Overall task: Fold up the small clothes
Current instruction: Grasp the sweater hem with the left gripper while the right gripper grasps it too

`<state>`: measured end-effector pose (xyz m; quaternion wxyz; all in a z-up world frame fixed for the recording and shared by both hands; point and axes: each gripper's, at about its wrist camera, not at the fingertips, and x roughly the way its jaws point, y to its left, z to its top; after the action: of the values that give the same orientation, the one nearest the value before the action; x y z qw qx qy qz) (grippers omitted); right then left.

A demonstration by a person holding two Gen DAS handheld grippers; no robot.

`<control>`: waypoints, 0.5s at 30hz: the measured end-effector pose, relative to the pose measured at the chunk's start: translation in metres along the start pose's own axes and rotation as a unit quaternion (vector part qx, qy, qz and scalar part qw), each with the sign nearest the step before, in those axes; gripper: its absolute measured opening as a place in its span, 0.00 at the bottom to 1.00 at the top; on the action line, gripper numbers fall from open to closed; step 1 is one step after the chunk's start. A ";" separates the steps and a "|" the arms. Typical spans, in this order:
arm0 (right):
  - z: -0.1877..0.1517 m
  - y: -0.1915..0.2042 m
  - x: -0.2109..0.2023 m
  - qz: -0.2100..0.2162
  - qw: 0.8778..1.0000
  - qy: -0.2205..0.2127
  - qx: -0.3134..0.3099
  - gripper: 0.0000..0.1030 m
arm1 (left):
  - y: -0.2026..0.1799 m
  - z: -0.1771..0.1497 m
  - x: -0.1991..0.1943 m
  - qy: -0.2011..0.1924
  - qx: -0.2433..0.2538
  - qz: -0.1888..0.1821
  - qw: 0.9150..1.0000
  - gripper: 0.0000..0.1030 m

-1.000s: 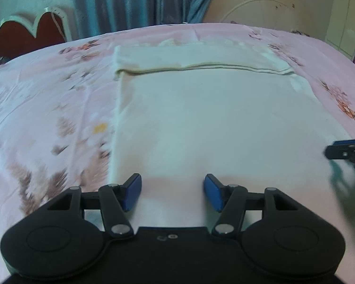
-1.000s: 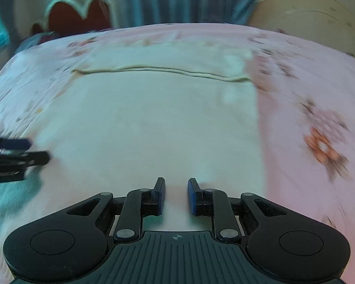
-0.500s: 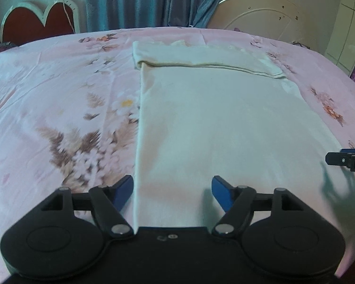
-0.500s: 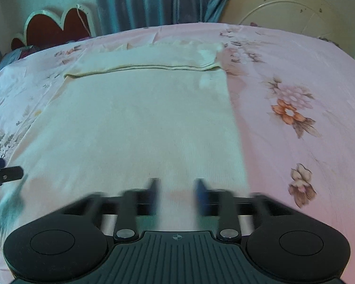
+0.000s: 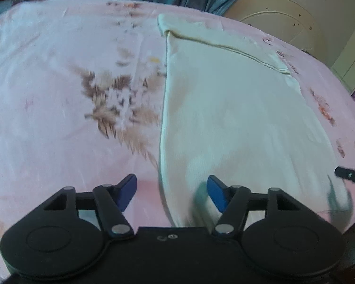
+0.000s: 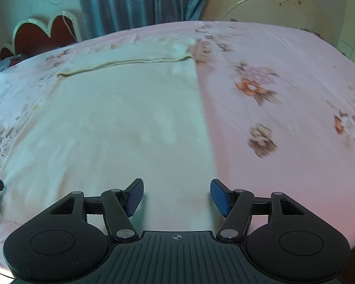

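Cream garment [image 5: 229, 108]: lying flat on pink floral bedsheet [image 5: 59, 90], far band already folded over. Soft, light, limp; I am judging the near corners the best hold. My left gripper [image 5: 171, 193] is closing, straddling the near-left edge, pinching nothing; right gripper [image 6: 176, 196] is hovering open over the near-right edge.

No readable text, label, brand or number shows in either view. The only mark is a small crosshair symbol [image 6: 176, 237] printed on the ribbed housing of the right gripper [image 6: 176, 197], a circle crossed by 2 short lines, with no letters beside it. On the left gripper [image 5: 172, 192], the housing carries 2 tiny round marks [image 5: 165, 237], too small to read as characters.
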<state>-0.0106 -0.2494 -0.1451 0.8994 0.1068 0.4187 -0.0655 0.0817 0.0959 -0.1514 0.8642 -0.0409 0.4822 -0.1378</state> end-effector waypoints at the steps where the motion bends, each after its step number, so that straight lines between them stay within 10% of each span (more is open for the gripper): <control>1: -0.003 -0.003 -0.002 -0.004 1.000 0.001 0.004 0.60 | -0.001 -0.002 0.000 0.001 0.001 -0.005 1.000 0.54; 13: -0.031 -0.015 -0.006 -0.009 0.999 0.027 0.039 0.60 | -0.009 -0.011 0.006 0.021 0.013 -0.057 0.998 0.23; 15: -0.031 -0.016 -0.006 0.003 0.998 0.032 0.050 0.43 | -0.010 -0.012 0.006 0.019 0.017 -0.059 0.998 0.18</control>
<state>-0.0411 -0.2567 -0.1620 0.8792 0.1549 0.4434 -0.0802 0.0730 0.0848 -0.1605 0.8455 -0.0517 0.4931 -0.1980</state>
